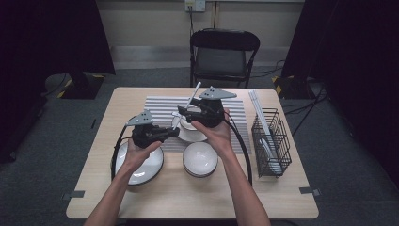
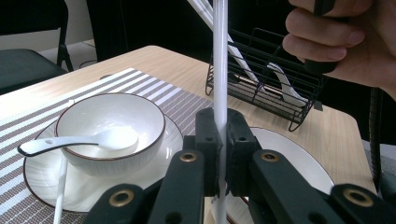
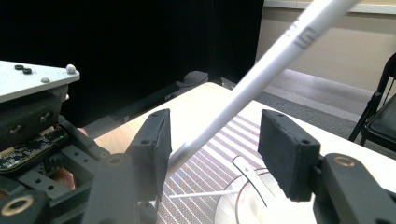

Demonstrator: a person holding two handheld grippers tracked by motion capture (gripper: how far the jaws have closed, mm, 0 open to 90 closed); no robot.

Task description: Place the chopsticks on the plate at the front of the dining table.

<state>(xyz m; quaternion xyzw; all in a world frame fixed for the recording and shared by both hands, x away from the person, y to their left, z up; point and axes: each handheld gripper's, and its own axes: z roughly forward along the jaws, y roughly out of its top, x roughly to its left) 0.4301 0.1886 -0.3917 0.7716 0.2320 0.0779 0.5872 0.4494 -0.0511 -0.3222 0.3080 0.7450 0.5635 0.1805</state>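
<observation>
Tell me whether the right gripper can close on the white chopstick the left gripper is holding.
Probably yes. The left gripper is shut on the white chopstick, whose shaft already passes between the right gripper's open jaws, against one pad and clear of the other, with nothing else between them.

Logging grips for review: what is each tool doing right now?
Left tool: closed on the white chopstick.
Right tool: open, that chopstick passing between its jaws.
</observation>
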